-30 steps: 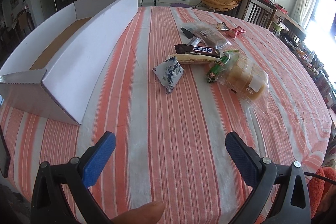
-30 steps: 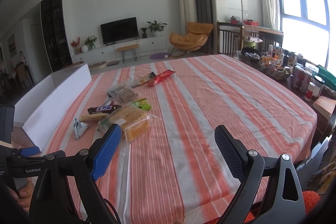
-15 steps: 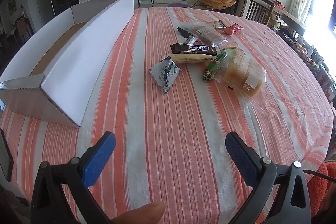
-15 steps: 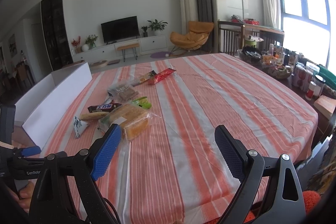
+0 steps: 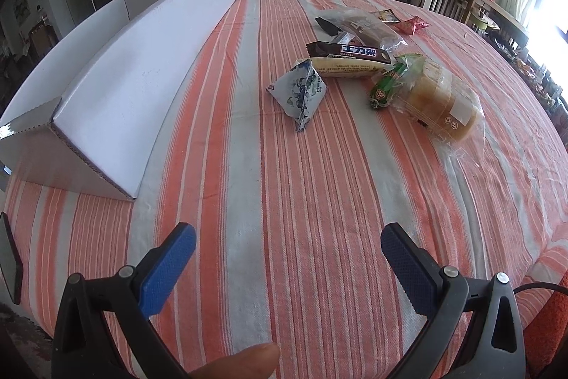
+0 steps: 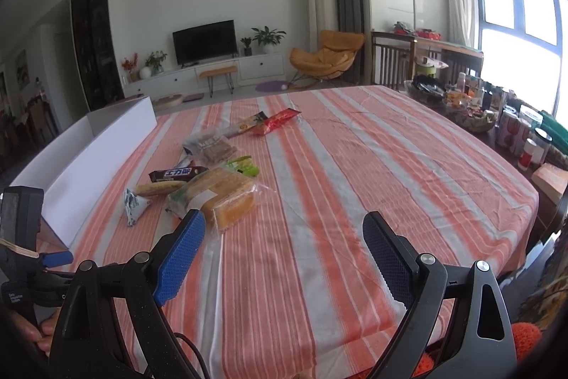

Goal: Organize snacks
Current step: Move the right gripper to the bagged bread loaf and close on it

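Several snack packs lie in a loose pile mid-table: a blue-and-white triangular pouch point(image 5: 300, 89), a dark chocolate bar point(image 5: 349, 51) on a yellow pack, a green sachet point(image 5: 385, 87), a clear bag of sliced cake point(image 5: 442, 109), a clear bag of brown biscuits point(image 5: 365, 27) and a red packet point(image 5: 413, 25). A long white cardboard box point(image 5: 142, 73) stands open on the left. My left gripper point(image 5: 288, 238) hovers open over the near cloth, well short of the pouch. My right gripper point(image 6: 284, 226) is open too, with the cake bag point(image 6: 227, 198) just beyond its left finger.
The round table wears an orange-and-grey striped cloth point(image 5: 284, 183). Jars, cans and bowls point(image 6: 497, 119) crowd a side surface past the right edge. A thumb point(image 5: 245, 361) shows at the bottom of the left wrist view. The other gripper's body point(image 6: 21, 237) sits at far left.
Both grippers stay open. The left wrist view has crept forward and tilted down slightly, so the snacks and box sit nearer. The right wrist view has barely shifted.
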